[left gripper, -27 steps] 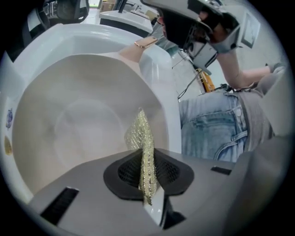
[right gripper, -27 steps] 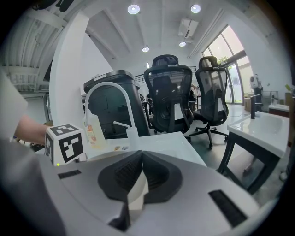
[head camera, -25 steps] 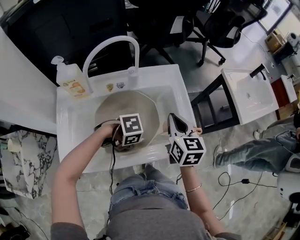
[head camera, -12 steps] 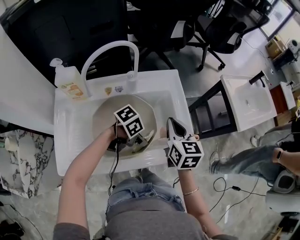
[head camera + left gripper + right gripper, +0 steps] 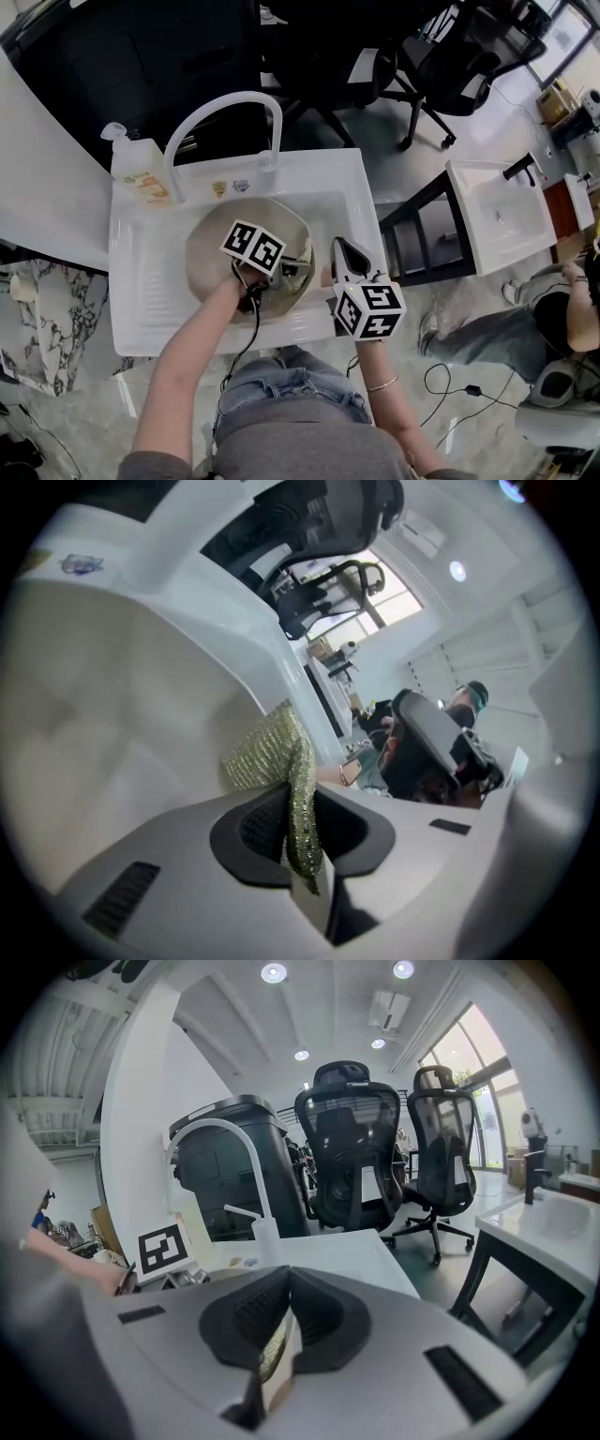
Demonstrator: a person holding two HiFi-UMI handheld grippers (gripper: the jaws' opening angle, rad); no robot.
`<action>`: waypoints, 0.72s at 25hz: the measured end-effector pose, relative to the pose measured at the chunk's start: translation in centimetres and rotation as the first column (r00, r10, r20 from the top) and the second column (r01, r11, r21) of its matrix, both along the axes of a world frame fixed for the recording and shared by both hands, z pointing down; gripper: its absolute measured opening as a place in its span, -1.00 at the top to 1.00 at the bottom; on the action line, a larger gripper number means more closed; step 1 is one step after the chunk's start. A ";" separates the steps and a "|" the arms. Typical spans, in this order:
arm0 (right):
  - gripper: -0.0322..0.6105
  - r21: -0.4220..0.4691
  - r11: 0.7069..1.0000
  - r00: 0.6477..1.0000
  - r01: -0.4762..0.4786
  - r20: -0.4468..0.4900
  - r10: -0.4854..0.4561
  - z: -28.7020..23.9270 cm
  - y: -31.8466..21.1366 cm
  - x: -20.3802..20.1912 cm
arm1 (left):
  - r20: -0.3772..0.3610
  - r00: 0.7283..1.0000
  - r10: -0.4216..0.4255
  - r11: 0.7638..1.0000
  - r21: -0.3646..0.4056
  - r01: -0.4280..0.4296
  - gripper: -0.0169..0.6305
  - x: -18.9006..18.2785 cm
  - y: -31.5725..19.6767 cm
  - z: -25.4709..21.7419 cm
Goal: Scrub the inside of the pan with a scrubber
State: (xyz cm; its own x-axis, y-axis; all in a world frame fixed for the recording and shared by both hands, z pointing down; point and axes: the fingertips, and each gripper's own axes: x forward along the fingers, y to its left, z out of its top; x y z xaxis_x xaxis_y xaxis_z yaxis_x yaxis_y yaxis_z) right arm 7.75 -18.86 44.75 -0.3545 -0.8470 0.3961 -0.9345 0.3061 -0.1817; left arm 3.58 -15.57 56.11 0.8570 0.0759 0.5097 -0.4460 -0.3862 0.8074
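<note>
The left gripper [image 5: 302, 846], jaws clamped on the gold scrubber [image 5: 270, 757], sits inside the pan [image 5: 214, 234], while the right gripper [image 5: 275, 1354] pinches its rim at 3 o'clock.

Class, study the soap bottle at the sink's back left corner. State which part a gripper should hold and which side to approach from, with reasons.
Probably hold the soap bottle by its body, just below the pump, coming from the front over the sink deck. The bottle stands upright, the faucet rises close at its right, and the pump head crowds its top.
</note>
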 end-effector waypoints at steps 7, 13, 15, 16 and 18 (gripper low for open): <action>0.87 -0.008 1.000 1.000 0.028 -0.002 -0.028 0.3 -1.0 -0.5 | -0.143 0.849 -0.509 0.846 -0.264 0.463 0.75 -2.2 -4.3 -0.6; 0.87 0.004 0.999 0.999 0.041 -0.002 -0.041 0.1 -2.0 -0.8 | -0.209 0.635 -0.743 0.666 -0.324 0.672 0.75 -7.8 -5.9 -1.9; 0.87 0.007 0.999 0.999 0.042 -0.002 -0.042 0.0 -2.3 -0.8 | -0.218 0.614 -0.759 0.650 -0.200 0.733 0.75 -9.9 -5.9 -2.7; 0.87 0.008 0.999 0.999 0.045 -0.002 -0.045 0.0 -2.4 -0.9 | -0.220 0.614 -0.758 0.646 -0.121 0.754 0.75 -10.8 -5.9 -3.2; 0.87 0.008 0.999 0.999 0.053 -0.003 -0.053 0.0 -2.4 -1.2 | -0.210 0.648 -0.732 0.655 0.045 0.754 0.75 -11.8 -5.6 -3.8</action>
State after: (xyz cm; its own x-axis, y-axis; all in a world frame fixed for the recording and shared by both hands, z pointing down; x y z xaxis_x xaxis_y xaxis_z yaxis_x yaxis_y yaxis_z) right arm 6.51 -21.30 44.77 -0.3975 -0.8304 0.3903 -0.9176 0.3563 -0.1765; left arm -8.27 -21.16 52.32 0.6662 -0.6731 0.3210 -0.4955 -0.0779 0.8651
